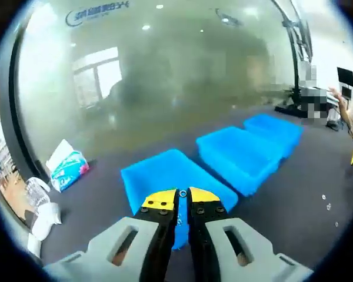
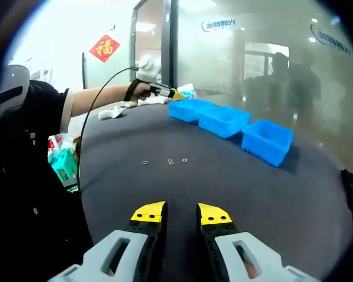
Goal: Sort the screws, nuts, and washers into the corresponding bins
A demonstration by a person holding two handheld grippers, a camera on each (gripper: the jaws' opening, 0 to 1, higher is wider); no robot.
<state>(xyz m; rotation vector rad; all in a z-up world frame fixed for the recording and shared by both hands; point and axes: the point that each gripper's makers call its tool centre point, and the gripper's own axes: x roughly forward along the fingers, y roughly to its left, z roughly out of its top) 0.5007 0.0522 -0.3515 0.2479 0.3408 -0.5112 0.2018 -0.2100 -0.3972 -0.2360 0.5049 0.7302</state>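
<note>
Grey table (image 2: pixel 223 176); left gripper (image 1: pixel 183 194) grips washer (image 1: pixel 183 193) (tiny).

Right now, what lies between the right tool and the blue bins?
Right gripper view: bare dark table, except small washers between the right tool and blue bins.

The three blue bins (image 2: pixel 230 120) look like moulded plastic, smooth with a slight sheen along the rims. Under them, the dark grey table top (image 2: pixel 223 176) reads as matt, cloth-like, with no glare. Small washers (image 2: pixel 170 160) glint as bright metal on it, and the one pinched at the left gripper (image 1: pixel 183 196) shines the same. Both grippers have matt grey plastic bodies, black jaws and glossy yellow tips; right gripper (image 2: pixel 182 215) too. The tissue pack (image 1: pixel 67 167) is shiny plastic wrap. The wall (image 1: pixel 182 70) behind is frosted glass.
</note>
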